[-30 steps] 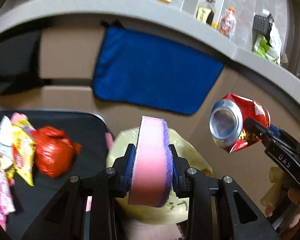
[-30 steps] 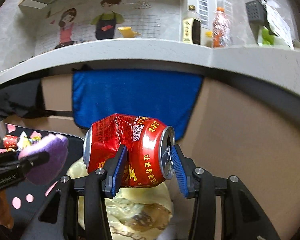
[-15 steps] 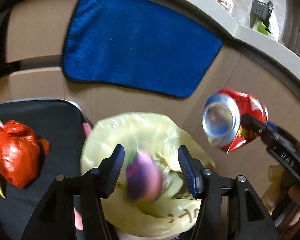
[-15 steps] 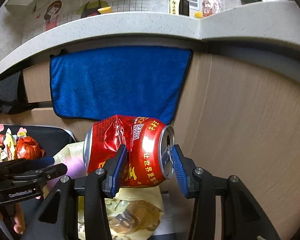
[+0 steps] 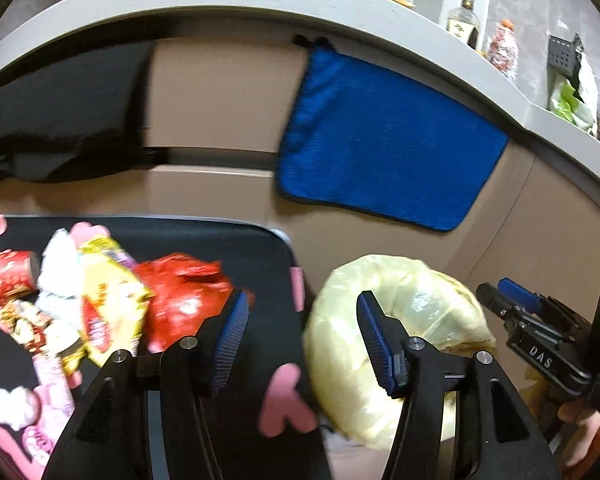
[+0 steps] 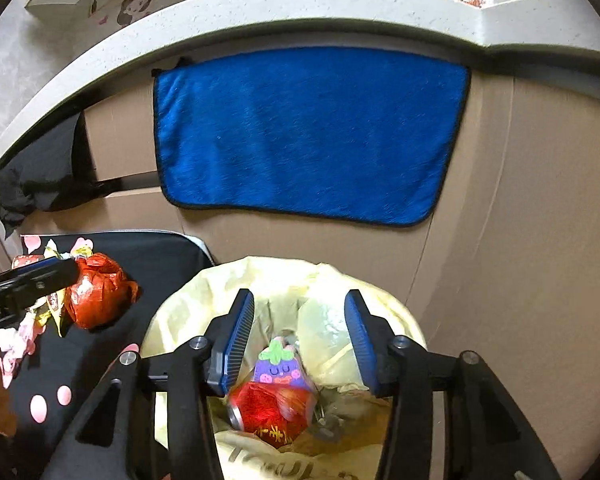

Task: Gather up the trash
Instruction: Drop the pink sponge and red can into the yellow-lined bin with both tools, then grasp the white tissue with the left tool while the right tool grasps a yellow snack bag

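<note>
**Both grippers empty over the bin and the table**

The right wrist view is looking straight down into the yellow bin bag (image 6: pixel 204 300), and only this view is showing its contents: a crushed red can (image 6: pixel 268 408) is lying at the bottom, slightly blurred, with a purple sponge (image 6: pixel 278 366) printed with a face resting just beyond it and touching it. The right gripper (image 6: pixel 300 336) is hanging above the bag mouth with its jaws spread wide and nothing between them.

The left wrist view is showing the bag (image 5: pixel 416 292) only from the side, as a rounded yellow bulge, so its inside is hidden there. The left gripper (image 5: pixel 300 340) is sitting between the black table (image 5: pixel 260 248) and the bag, jaws wide apart and holding nothing. This view is giving the fuller look at the trash waiting on the table: a red crumpled wrapper (image 5: pixel 180 296), a yellow snack packet (image 5: pixel 108 300), a small red can (image 5: pixel 8 276) at the far left and white and pink scraps nearer, all smeared by blur and partly overlapping, so their edges are hard to separate. In the right wrist view the left gripper's finger is crossing in front of that pile, covering most of it except the red wrapper (image 6: pixel 96 292).

The table's rounded corner is sitting just beside the bag's left rim. A blue towel (image 6: pixel 308 132) is hanging on the cabinet front beyond the bag, well apart from both grippers. The bag mouth is standing open beneath the right gripper.
</note>
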